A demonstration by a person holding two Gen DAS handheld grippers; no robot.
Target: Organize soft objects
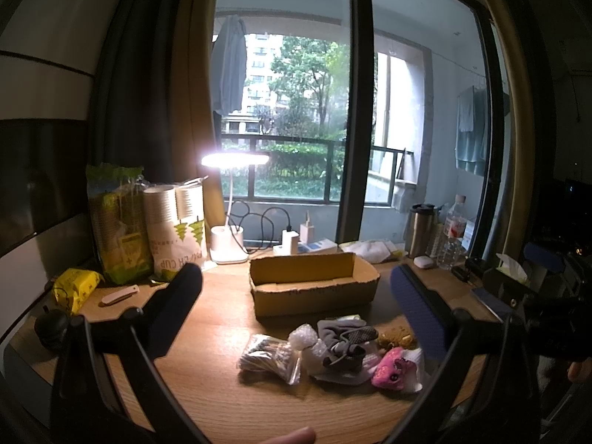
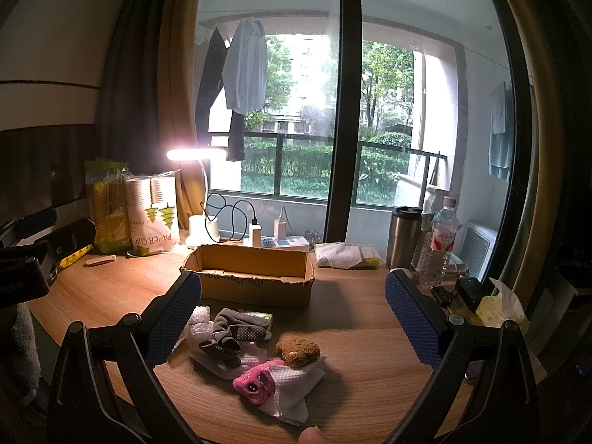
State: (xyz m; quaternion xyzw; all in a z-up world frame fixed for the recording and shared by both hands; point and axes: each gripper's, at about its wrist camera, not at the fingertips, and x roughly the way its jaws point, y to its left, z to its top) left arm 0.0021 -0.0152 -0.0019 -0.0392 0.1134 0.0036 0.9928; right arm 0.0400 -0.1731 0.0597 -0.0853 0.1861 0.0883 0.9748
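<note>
We hold the left gripper [image 1: 296, 307] and the right gripper [image 2: 292, 318] wide apart and empty above the soft pile lying just before the open brown cardboard box [image 2: 251, 273], where the limp grey knitted sock [image 2: 233, 335] seems light and easy to pinch at its bunched middle.

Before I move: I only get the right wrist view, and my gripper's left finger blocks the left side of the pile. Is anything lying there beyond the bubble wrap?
Observer: Yes. A clear bag of cotton swabs lies on the desk just left of the bubble wrap, right up against it.
Operator: I see only the edge of the left gripper. Is it carrying anything?
Observer: No. The left gripper is open, its fingers wide apart with nothing between them, above the desk in front of the cardboard box.
</note>
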